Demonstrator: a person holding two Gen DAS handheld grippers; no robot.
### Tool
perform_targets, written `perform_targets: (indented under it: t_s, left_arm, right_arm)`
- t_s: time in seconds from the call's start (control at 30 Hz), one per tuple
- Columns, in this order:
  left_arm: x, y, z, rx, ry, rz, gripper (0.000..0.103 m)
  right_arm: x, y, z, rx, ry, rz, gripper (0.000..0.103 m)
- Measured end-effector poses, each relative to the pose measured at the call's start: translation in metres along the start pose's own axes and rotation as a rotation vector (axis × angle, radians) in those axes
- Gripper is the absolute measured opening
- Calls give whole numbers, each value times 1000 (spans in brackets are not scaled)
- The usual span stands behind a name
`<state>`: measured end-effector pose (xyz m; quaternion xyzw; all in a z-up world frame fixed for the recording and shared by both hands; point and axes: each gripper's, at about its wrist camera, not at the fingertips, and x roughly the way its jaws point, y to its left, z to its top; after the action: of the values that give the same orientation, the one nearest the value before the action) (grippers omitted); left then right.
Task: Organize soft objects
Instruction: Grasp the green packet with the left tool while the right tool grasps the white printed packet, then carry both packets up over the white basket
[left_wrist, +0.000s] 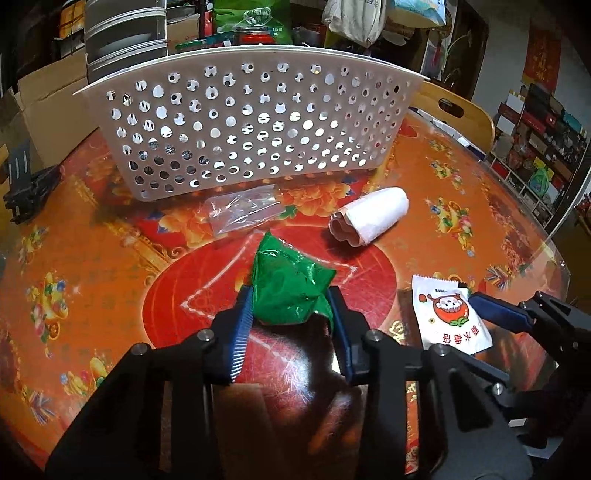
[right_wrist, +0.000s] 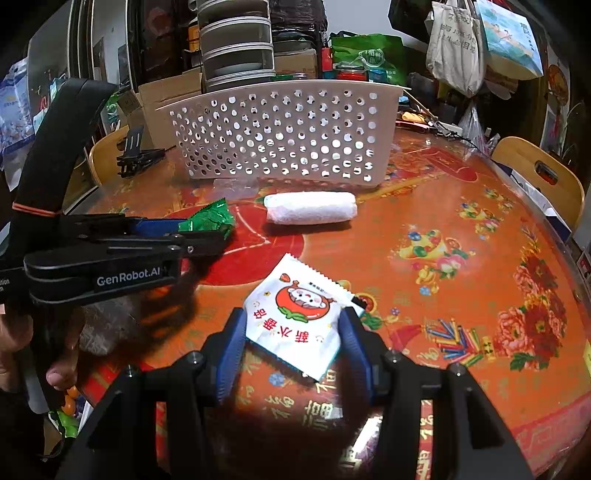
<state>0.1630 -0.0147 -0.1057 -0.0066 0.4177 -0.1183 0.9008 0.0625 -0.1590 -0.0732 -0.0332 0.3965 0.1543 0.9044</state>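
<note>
My left claw (left_wrist: 290, 306) pinches the crinkly green foil packet (left_wrist: 291, 291) and my right claw (right_wrist: 293, 328) the white cartoon-printed sachet (right_wrist: 295, 314) just above the bench (right_wrist: 443, 229) — either slick wrapper may slip before reaching the white perforated plastic basket (right_wrist: 280, 136).

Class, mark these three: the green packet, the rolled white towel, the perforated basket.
green packet (left_wrist: 291, 284), left wrist view, crinkled middle.
rolled white towel (right_wrist: 311, 208), right wrist view, side of roll.
perforated basket (left_wrist: 243, 125), left wrist view, front wall.
</note>
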Motion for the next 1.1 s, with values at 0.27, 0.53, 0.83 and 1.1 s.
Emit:
perform_targets:
  t_s: [0.27, 0.53, 0.83, 1.1]
  left_arm:
    - [-8, -1, 0, 2, -23, -11, 35]
    - [-19, 9, -1, -20, -43, -14, 35]
    - [-33, 17, 1, -36, -76, -23, 35]
    - [-47, 26, 3, -48, -102, -19, 35]
  right_arm:
    - [1, 0, 3, 7, 5, -1, 46]
    - [-1, -3, 5, 23, 7, 13, 26]
    - [-14, 2, 11, 21, -23, 31, 22]
    - [-24, 5, 23, 9, -47, 53, 22]
